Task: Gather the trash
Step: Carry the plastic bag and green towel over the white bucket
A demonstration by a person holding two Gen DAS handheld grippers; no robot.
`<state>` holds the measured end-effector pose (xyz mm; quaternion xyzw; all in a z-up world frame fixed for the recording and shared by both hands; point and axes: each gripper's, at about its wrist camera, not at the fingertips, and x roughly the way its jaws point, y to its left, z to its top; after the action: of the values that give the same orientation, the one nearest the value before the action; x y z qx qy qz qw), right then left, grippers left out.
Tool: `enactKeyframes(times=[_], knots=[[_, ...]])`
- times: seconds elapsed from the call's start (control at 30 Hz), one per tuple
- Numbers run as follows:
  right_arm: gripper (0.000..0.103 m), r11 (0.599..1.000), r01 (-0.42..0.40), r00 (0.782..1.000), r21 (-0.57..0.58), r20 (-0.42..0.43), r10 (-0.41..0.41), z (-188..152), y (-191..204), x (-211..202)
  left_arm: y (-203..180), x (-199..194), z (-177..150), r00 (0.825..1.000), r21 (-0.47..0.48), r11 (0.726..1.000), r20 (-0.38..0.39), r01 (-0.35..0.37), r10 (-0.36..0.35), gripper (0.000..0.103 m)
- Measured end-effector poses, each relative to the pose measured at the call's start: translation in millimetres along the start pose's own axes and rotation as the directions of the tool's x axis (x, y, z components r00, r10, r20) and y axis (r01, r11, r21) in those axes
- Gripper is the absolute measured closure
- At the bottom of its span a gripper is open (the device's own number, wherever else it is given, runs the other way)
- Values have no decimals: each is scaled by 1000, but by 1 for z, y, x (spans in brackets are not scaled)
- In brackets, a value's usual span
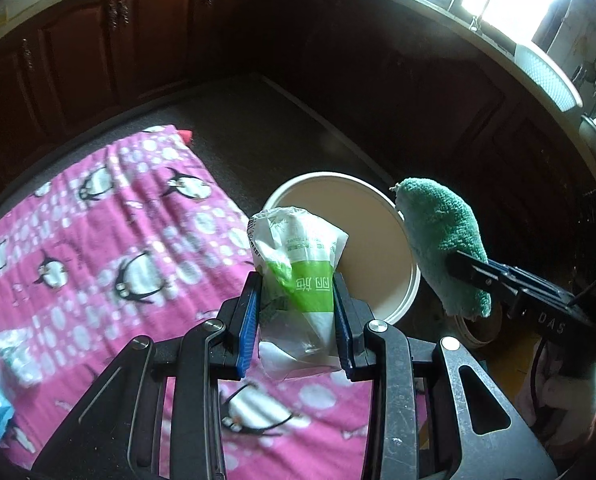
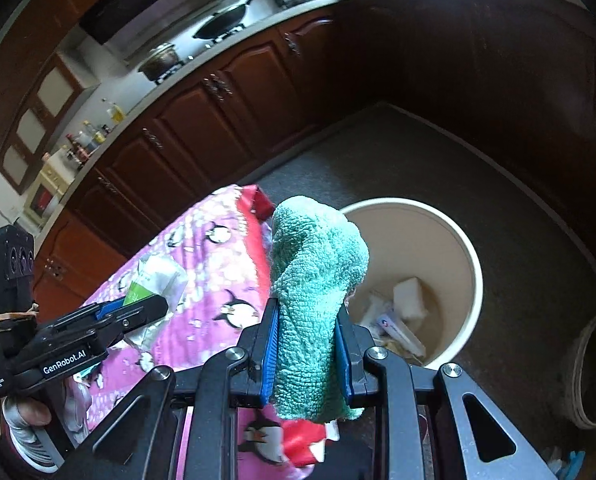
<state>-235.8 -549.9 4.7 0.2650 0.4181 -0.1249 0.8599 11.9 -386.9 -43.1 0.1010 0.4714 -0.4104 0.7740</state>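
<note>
1. Carrying two pieces of trash toward the cream bucket (image 2: 471,264) on the floor; judged step: transport, drop not yet done.
2. My left gripper (image 1: 296,312) pinches a crumpled green-and-white tissue wrapper (image 1: 298,256), pads pressed on both sides, hanging above the penguin blanket (image 1: 98,216) just beside the bucket rim.
3. My right gripper (image 2: 307,344) is clamped on a bunched teal cloth (image 2: 317,280), jaws narrowly apart, at the bucket's near edge.
4. Next move calls for centring each load over the opening, then spreading the jaws; some scraps already lie inside.
</note>
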Motion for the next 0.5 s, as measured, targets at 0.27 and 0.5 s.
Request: enactKeyframes(times=[0.27, 0.5], knots=[[80, 998, 46, 998, 49, -45, -44, -1, -22, 20, -12, 31, 6, 999, 4, 1000, -30, 20, -20, 72], [80, 993, 93, 992, 78, -86, -87, -4, -38, 41, -14, 56, 10, 998, -14, 999, -51, 31, -31, 72]])
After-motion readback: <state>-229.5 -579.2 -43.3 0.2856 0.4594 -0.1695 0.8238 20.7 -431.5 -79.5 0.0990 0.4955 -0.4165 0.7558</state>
